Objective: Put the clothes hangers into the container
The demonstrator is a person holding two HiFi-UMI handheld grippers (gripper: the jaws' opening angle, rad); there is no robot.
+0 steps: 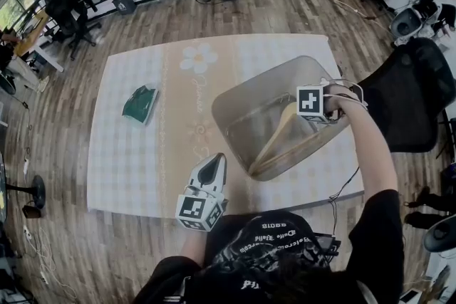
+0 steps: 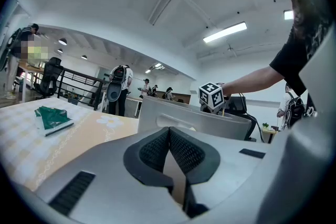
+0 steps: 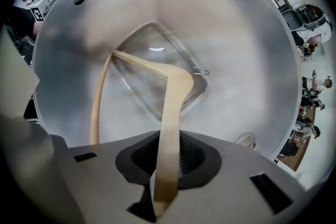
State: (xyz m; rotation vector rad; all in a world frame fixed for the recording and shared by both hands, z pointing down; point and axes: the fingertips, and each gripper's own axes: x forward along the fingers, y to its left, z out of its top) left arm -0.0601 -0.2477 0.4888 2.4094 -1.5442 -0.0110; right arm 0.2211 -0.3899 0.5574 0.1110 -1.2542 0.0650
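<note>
A translucent grey container (image 1: 235,92) stands on the right half of the table. My right gripper (image 1: 299,117) points steeply down into it, shut on one arm of a pale wooden clothes hanger (image 1: 281,142). In the right gripper view the hanger (image 3: 170,107) runs out from between the pads of the right gripper (image 3: 167,157) toward the container's clear bottom, its metal hook (image 3: 201,71) at the far end, the container's wall (image 3: 236,34) all around. My left gripper (image 1: 214,166) hovers level at the table's front edge, left of the container (image 2: 184,118). The left gripper (image 2: 169,139) is shut and empty.
A flat green item (image 1: 140,104) lies on the pale checked tablecloth (image 1: 121,153) at the left, also showing as the green item (image 2: 52,117) in the left gripper view. A black office chair (image 1: 410,96) stands right of the table. People stand far behind it.
</note>
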